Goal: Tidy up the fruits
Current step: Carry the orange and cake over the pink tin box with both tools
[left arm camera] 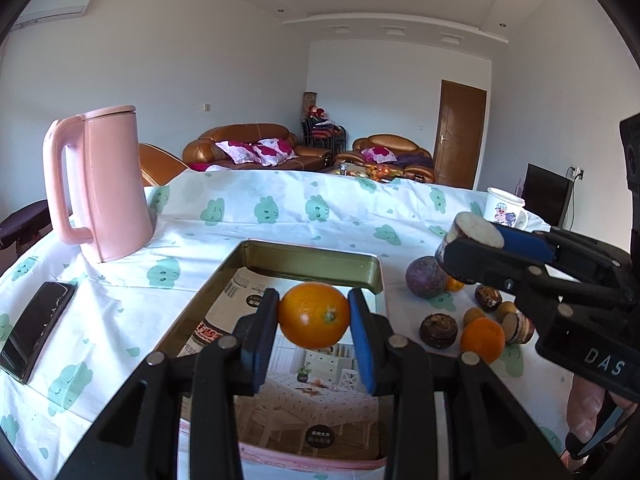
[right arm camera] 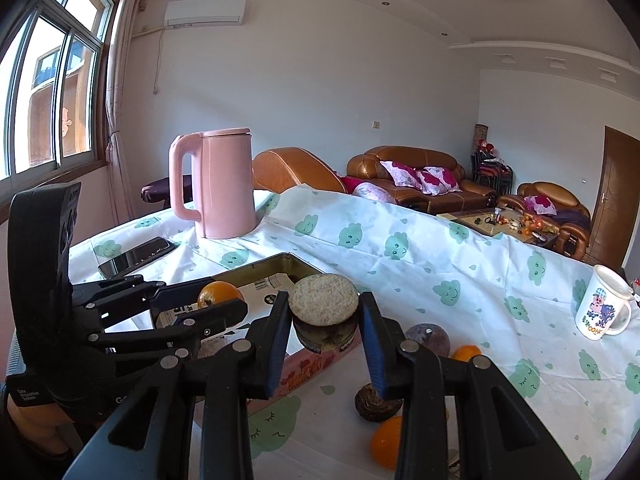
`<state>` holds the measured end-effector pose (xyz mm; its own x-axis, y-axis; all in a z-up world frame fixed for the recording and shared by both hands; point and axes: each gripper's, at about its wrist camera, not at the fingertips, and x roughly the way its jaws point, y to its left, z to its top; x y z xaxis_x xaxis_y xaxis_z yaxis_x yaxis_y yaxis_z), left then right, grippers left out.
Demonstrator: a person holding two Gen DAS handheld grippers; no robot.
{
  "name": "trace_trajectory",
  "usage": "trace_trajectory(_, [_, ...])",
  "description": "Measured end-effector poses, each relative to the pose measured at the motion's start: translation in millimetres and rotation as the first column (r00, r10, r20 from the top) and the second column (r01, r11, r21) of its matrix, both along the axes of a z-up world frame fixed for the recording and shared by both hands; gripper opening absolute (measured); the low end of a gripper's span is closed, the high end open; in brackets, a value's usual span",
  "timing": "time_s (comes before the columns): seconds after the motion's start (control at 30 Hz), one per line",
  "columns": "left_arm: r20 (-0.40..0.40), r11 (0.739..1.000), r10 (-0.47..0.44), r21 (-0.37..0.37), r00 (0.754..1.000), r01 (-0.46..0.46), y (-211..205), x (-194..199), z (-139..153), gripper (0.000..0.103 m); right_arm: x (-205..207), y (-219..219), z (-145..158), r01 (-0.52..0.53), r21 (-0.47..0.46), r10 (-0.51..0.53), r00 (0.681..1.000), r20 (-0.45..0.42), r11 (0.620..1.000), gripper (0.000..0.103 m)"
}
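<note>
My left gripper [left arm camera: 314, 316] is shut on an orange [left arm camera: 314, 314] and holds it above the open metal tin [left arm camera: 312, 266], which is lined with printed paper. My right gripper [right arm camera: 324, 322] is shut on a cut dark-skinned fruit half [right arm camera: 325, 312] with a pale flat face, held over the tin's right edge; it also shows in the left wrist view [left arm camera: 472, 240]. On the cloth right of the tin lie a purple passion fruit [left arm camera: 426, 278], another orange [left arm camera: 482, 339], a dark brown fruit [left arm camera: 438, 330] and several small pieces.
A pink kettle [left arm camera: 100, 184] stands at the back left, with a black phone [left arm camera: 36, 330] lying in front of it. A white cartoon mug [right arm camera: 602, 308] stands at the right. The cloud-print tablecloth [left arm camera: 304, 208] covers the table. Sofas are behind.
</note>
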<state>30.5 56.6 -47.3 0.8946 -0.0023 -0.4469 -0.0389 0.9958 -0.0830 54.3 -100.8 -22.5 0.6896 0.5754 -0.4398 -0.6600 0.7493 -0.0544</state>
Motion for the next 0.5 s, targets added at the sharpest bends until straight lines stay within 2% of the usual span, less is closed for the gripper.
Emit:
trace_trajectory(0.37, [-0.05,0.999,0.024,-0.025,0.998,-0.026,27,14,-4,0.036,13,36,-18,-0.057,-0.034,0.055,0.997,-0.06,0.998,0.036])
trace_trajectory(0.5, [-0.109,0.998,0.04,-0.044,0.993,-0.045,38,23,-10,0.036,20,50,-33,-0.089,-0.053,0.082,0.989,-0.12,0.995,0.036])
